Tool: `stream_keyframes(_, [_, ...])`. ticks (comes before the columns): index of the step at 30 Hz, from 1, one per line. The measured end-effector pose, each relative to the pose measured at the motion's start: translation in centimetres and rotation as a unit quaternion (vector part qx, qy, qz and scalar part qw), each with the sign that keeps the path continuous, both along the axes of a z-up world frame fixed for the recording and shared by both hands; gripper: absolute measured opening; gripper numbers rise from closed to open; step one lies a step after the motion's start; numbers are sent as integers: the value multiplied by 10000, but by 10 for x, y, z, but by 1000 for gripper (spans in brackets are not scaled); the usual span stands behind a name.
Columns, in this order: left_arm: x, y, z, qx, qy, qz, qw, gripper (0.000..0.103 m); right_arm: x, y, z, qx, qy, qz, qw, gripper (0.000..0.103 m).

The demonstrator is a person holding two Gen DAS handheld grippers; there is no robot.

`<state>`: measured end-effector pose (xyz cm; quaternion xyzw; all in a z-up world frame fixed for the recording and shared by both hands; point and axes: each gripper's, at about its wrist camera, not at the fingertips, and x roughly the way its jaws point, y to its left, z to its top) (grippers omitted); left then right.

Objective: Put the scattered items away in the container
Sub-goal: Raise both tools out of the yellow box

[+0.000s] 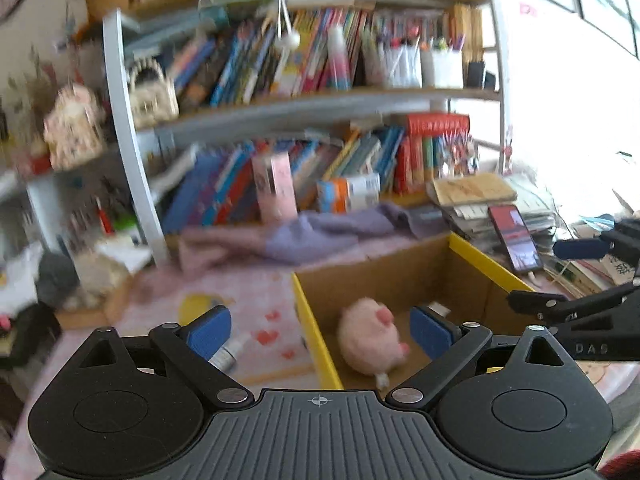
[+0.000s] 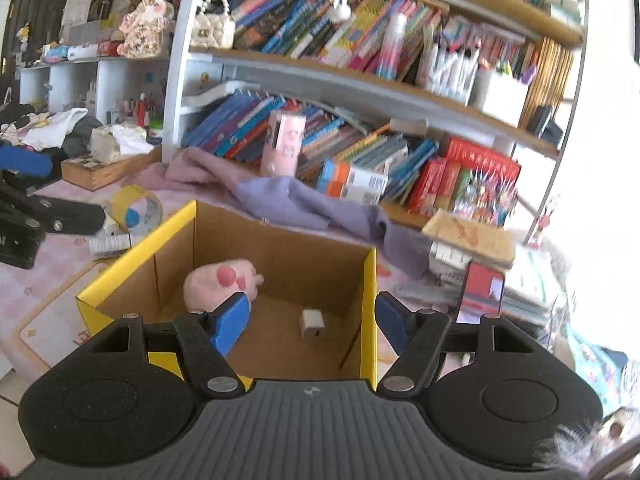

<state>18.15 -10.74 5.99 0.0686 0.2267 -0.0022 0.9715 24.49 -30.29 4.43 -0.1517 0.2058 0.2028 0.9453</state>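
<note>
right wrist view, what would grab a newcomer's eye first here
The yellow-edged cardboard box sits open in the middle, with a pink plush toy against its left inner wall and a small white charger plug on its floor. Behind it, a bookshelf crammed with colourful books fills the background. A roll of yellow tape lies on the pink table left of the box.
</note>
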Motion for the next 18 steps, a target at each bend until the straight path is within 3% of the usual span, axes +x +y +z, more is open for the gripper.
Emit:
stream_keyframes(9, [-51,44,-3,-463,147,39,9988,101,-50,32,3,282,-169,-724,9968,76])
stream_keyframes(12, [-79,60,-9,-547,102,287,9980,101,-85,42,5,457,-559,-829,9939,87])
stream_keyframes(15, [-102,76,-15,-564,71,400,9976,101,-112,53,7,576,-752,-851,9919,88])
stream_keyframes(18, [-120,88,-19,-595,130,358,9975,101,-130,65,3,728,-474,-1001,9912,88])
